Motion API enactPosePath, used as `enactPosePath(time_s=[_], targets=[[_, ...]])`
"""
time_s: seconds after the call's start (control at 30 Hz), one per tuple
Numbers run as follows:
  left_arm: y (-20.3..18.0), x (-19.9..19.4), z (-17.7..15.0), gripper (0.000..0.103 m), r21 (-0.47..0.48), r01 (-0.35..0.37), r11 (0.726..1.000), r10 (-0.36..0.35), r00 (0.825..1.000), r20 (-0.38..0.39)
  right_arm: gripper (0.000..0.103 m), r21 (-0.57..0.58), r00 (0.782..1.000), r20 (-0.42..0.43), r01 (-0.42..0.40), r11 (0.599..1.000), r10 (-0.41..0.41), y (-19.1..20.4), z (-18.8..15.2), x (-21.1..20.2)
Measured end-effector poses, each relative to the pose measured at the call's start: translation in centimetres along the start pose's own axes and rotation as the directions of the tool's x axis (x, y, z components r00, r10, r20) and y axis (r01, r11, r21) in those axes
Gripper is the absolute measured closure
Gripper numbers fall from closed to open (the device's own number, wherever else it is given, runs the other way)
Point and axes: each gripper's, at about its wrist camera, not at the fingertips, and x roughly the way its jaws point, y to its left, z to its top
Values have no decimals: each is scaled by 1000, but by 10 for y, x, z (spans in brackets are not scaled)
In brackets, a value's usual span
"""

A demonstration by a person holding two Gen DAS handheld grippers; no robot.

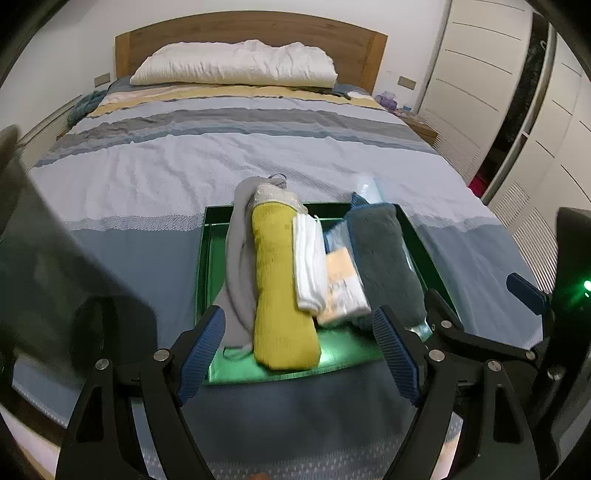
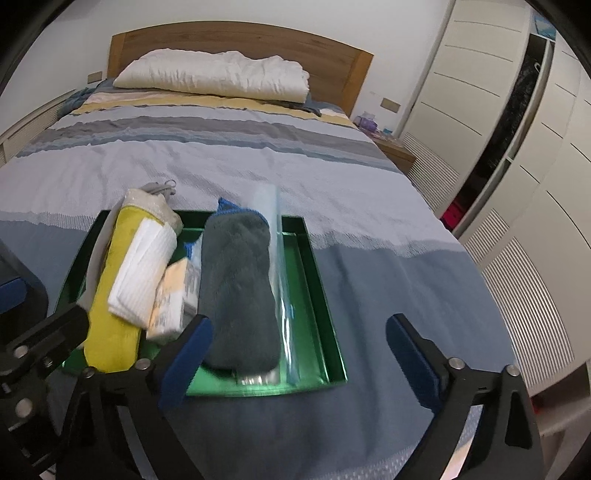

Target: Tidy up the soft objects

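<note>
A green tray (image 1: pixel 211 258) (image 2: pixel 314 291) lies on the striped bedspread and holds rolled soft things side by side. From left to right they are a grey cloth (image 1: pixel 236 266), a yellow towel roll (image 1: pixel 280 295) (image 2: pixel 110 295), a white roll (image 1: pixel 308 258) (image 2: pixel 142 269), a pale orange packet (image 1: pixel 341 284) (image 2: pixel 171 299) and a dark grey towel (image 1: pixel 384 258) (image 2: pixel 240 288) in clear plastic. My left gripper (image 1: pixel 299 317) stands open at the tray's near edge, pads apart from the yellow roll. My right gripper (image 2: pixel 299 325) is open wide over the tray's right half, touching nothing.
The bed (image 1: pixel 221 158) stretches ahead to a white pillow (image 1: pixel 236 62) and a wooden headboard (image 1: pixel 251 29). White wardrobe doors (image 2: pixel 498 129) line the right side. A bedside table (image 2: pixel 395 151) with small items stands by the headboard.
</note>
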Motion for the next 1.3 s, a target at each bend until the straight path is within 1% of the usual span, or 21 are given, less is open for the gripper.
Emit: enactPosePath(time_s=[0.03, 0.13, 0.3, 0.47, 0.57, 0.7, 0.87, 0.97, 1.17, 1.3], targets=[[-1, -6, -5, 25, 10, -3, 1000, 3, 1000, 7, 0, 6, 1000, -1, 3, 1000, -3, -1, -3, -3], [-1, -20, -15, 23, 27, 3, 1000, -4, 1000, 15, 0, 28, 1000, 3, 4, 1000, -4, -3, -12, -15], [5, -45, -34, 23, 51, 4, 999, -6, 1000, 27, 0, 67, 1000, 18, -12, 998, 11, -2, -29, -41], [14, -69, -51, 23, 55, 21, 998, -21, 1000, 7, 0, 86, 999, 42, -34, 996, 31, 4, -45, -75], [17, -83, -59, 23, 59, 25, 998, -24, 1000, -11, 0, 121, 998, 44, -44, 992, 39, 5, -56, -98], [27, -104, -69, 23, 84, 52, 995, -51, 999, -16, 0, 142, 998, 50, -30, 989, 24, 12, -67, -128], [54, -129, -80, 23, 108, 91, 990, -88, 996, -26, 0, 162, 999, 51, 6, 987, -14, 34, -79, -165], [79, -142, -89, 23, 124, 107, 986, -104, 994, -32, 0, 181, 998, 55, 13, 983, -23, 53, -84, -189], [129, -160, -104, 23, 146, 96, 985, -89, 995, -50, 0, 219, 998, 60, 11, 976, -25, 103, -97, -231], [157, -171, -112, 23, 156, 88, 984, -78, 995, -66, 0, 239, 998, 56, 8, 971, -22, 126, -105, -253]])
